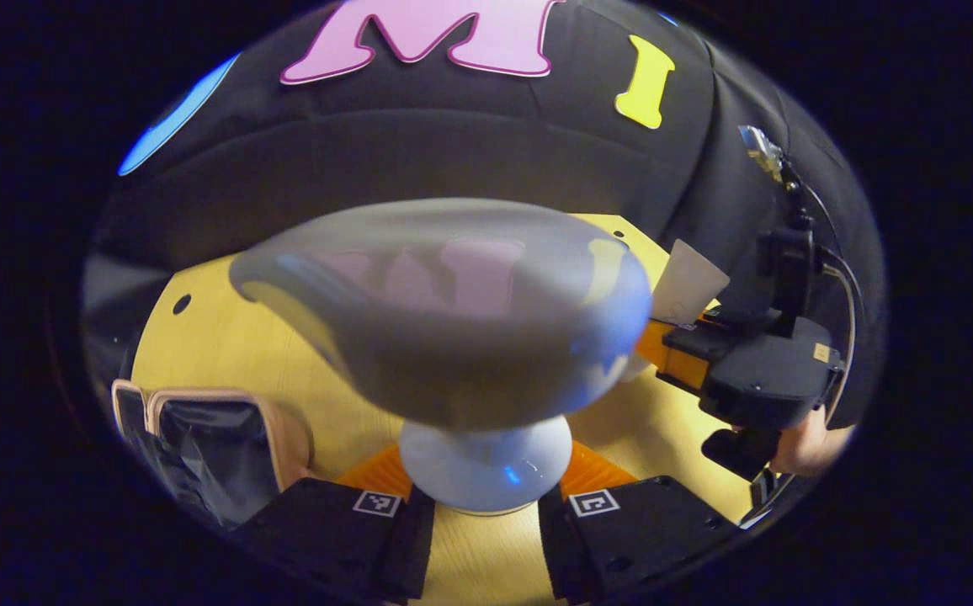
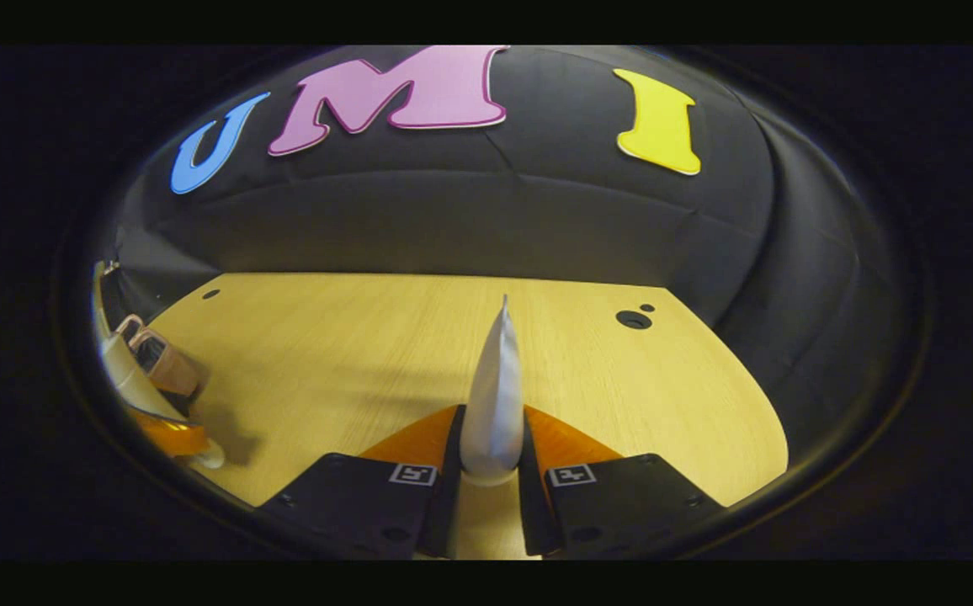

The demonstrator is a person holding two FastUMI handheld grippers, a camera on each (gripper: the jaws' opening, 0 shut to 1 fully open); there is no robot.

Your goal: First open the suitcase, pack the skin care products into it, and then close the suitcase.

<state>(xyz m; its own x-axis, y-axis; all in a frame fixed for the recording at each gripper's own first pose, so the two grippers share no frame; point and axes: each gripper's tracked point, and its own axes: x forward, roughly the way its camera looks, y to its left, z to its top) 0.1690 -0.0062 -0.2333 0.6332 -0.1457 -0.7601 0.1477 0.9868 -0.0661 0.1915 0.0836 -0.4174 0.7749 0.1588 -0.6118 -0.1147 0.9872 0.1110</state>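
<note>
Wooden table, black booth. Both tubes held aloft: left gripper clamps grey tube at cap; right gripper pinches white tube likewise. Probably light, squashy bodies; caps firmer. Suitcase open, lower left.

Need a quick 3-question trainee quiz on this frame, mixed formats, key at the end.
1. True or false: the left gripper is shut on the cap of a grey tube.
2. In the right gripper view, what does the right gripper hold? A) a glass jar B) a white tube seen edge-on C) nothing
3. Fill in: in the left gripper view, the open suitcase lies at the lower ____ on the wooden table.

Key: 1 true; 2 B; 3 left.
</note>
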